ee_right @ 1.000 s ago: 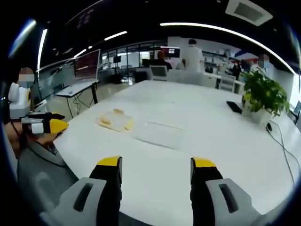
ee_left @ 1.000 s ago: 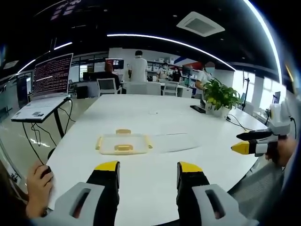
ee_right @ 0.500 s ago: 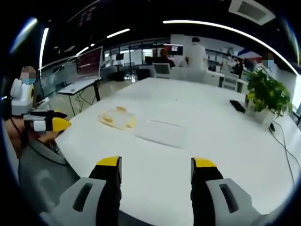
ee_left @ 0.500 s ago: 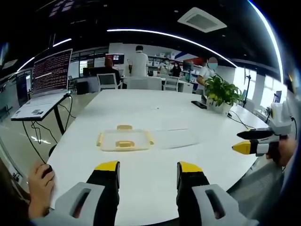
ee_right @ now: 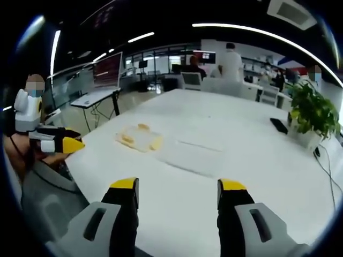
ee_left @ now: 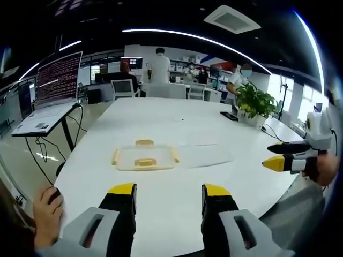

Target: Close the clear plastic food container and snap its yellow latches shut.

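A clear plastic food container (ee_left: 143, 157) with yellow latches sits on the white table (ee_left: 161, 123), some way ahead of my left gripper (ee_left: 169, 195), which is open and holds nothing. A clear flat lid (ee_left: 206, 155) lies just right of the container. My right gripper (ee_left: 281, 160) comes in from the right, off the table's edge. In the right gripper view the container (ee_right: 140, 140) lies ahead to the left, with the lid (ee_right: 195, 155) beside it. My right gripper (ee_right: 179, 190) is open and empty, and the left gripper (ee_right: 64, 144) hangs at the far left.
A laptop (ee_left: 51, 91) on a stand is left of the table. A potted plant (ee_left: 254, 104) and a dark phone (ee_left: 231, 115) sit at the far right. Chairs and people are beyond the far end. A person's hand (ee_left: 48, 209) rests at lower left.
Both views have shifted slightly with the hands, and the container looks a little nearer. Both grippers stay open; nothing on the table has moved.
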`<state>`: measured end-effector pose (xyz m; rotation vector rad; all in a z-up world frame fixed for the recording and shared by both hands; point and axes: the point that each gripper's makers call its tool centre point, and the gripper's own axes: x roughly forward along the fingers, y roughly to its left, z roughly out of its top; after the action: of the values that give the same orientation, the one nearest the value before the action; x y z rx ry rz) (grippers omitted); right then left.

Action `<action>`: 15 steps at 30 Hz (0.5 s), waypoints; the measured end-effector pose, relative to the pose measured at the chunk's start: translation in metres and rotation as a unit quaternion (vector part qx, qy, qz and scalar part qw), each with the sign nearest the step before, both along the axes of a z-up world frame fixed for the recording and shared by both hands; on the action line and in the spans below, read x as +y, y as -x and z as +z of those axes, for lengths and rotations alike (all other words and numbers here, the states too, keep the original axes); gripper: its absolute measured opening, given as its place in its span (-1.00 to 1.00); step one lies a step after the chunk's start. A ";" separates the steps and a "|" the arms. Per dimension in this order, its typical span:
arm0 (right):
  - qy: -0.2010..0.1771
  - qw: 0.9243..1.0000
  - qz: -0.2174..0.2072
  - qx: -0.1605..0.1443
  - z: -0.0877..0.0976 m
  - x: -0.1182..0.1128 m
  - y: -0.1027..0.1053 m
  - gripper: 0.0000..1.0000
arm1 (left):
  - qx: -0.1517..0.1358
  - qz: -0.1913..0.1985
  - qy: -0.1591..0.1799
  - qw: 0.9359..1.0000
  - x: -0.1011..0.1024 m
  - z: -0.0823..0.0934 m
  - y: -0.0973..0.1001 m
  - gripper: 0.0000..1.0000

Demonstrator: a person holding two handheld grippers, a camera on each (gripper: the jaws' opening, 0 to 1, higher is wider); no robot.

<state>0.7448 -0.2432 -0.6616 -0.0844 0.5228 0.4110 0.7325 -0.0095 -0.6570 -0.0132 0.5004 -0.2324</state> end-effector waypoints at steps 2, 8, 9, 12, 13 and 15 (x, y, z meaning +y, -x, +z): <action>0.001 1.000 0.004 0.001 0.000 0.002 -0.004 0.12 | -0.001 -0.002 -0.002 1.000 -0.001 0.000 -0.002 -0.15; 0.003 1.000 0.023 -0.003 0.002 0.011 -0.018 0.12 | 0.002 -0.003 -0.004 1.000 0.004 -0.001 -0.012 -0.15; 0.003 1.000 0.025 -0.003 0.002 0.012 -0.020 0.12 | 0.003 -0.001 -0.002 1.000 0.005 -0.001 -0.014 -0.15; 0.001 1.000 0.030 -0.004 0.004 0.016 -0.027 0.12 | 0.003 0.001 -0.005 1.000 0.010 0.000 -0.019 -0.15; -0.002 0.999 0.032 -0.006 0.006 0.019 -0.030 0.12 | 0.001 0.002 -0.007 1.000 0.012 0.000 -0.021 -0.15; -0.003 0.999 0.038 -0.007 0.006 0.023 -0.033 0.12 | 0.000 0.003 -0.011 1.000 0.016 0.000 -0.024 -0.15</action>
<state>0.7780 -0.2202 -0.6555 -0.1012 0.5050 0.4852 0.7564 0.0067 -0.6569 0.0069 0.5024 -0.2218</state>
